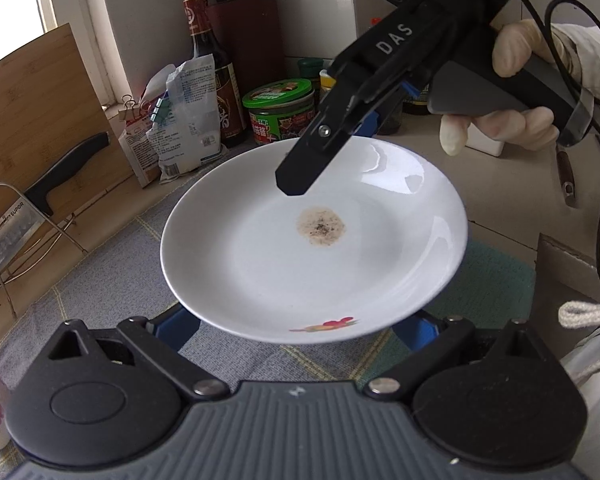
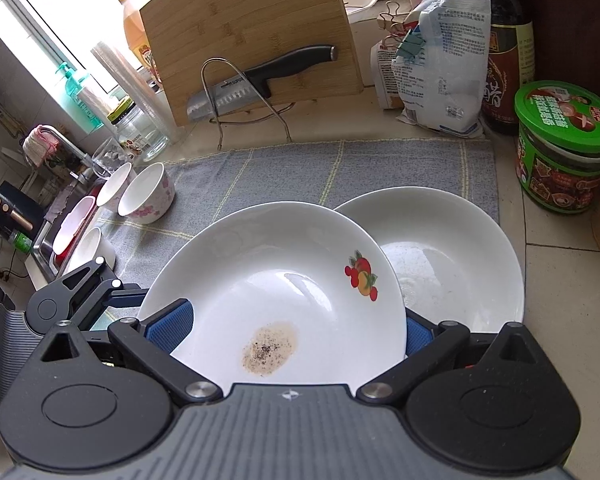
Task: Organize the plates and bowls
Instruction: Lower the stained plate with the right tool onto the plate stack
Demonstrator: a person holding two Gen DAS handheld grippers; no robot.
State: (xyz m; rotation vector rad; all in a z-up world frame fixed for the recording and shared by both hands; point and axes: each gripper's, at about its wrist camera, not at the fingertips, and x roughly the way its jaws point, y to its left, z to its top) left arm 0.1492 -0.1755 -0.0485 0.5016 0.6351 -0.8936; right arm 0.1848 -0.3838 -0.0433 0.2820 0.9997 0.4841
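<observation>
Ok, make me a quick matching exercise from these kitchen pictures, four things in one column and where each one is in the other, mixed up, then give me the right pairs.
Things
1. fruit-print plate
2. plain white plate
3. knife
4. green-lidded jar

Places
A. on a wire stand in front of the bamboo cutting board
B. on the grey cloth, partly hidden by another plate
C. on the counter past the cloth's edge, next to the dark sauce bottle
D. raised above the cloth, between the fingers of both the left gripper and the right gripper

Pairs: 1-D, 2-B, 3-A, 4-C
</observation>
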